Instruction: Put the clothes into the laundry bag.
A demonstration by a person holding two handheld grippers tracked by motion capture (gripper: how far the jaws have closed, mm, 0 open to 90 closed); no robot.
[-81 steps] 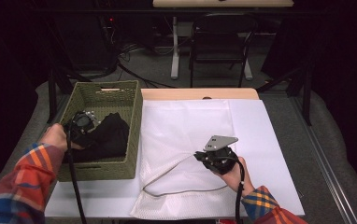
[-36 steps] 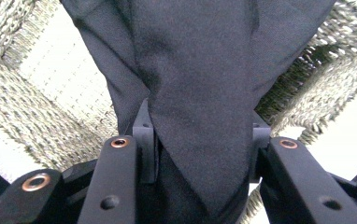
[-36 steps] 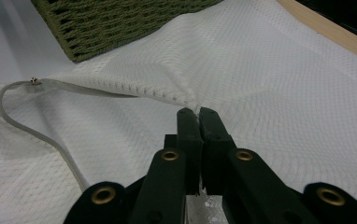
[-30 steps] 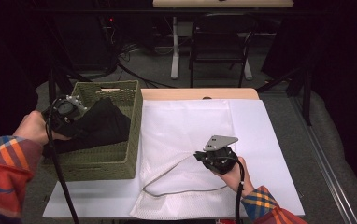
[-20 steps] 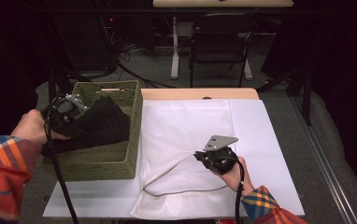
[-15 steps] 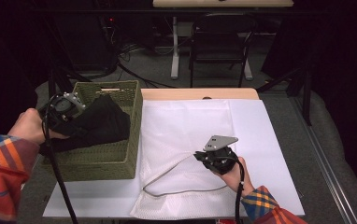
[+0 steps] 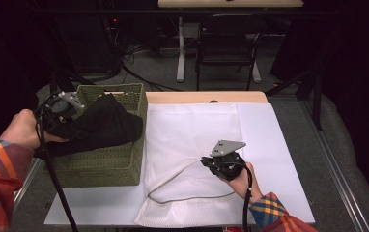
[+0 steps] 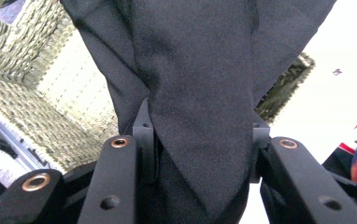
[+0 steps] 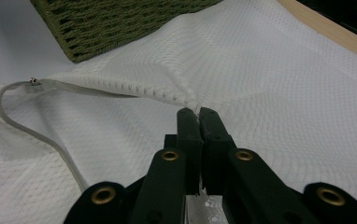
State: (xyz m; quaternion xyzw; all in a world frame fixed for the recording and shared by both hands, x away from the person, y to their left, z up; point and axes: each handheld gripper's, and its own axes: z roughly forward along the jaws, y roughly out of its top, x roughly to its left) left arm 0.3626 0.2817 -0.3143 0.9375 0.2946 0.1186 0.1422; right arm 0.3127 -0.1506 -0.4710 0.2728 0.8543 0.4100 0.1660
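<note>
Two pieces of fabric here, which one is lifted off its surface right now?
The black cloth, pinched in the left gripper and raised over the green woven basket. The white mesh bag lies flat on the table, its edge pinched by the right gripper.

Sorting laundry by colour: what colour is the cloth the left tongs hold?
Black, plain with no pattern. The cloth shows best in the left gripper view, clamped in the left tongs.

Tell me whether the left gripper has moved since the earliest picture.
Yes. The left gripper rose and went left, from inside the green basket to its left rim, lifting the black cloth.
</note>
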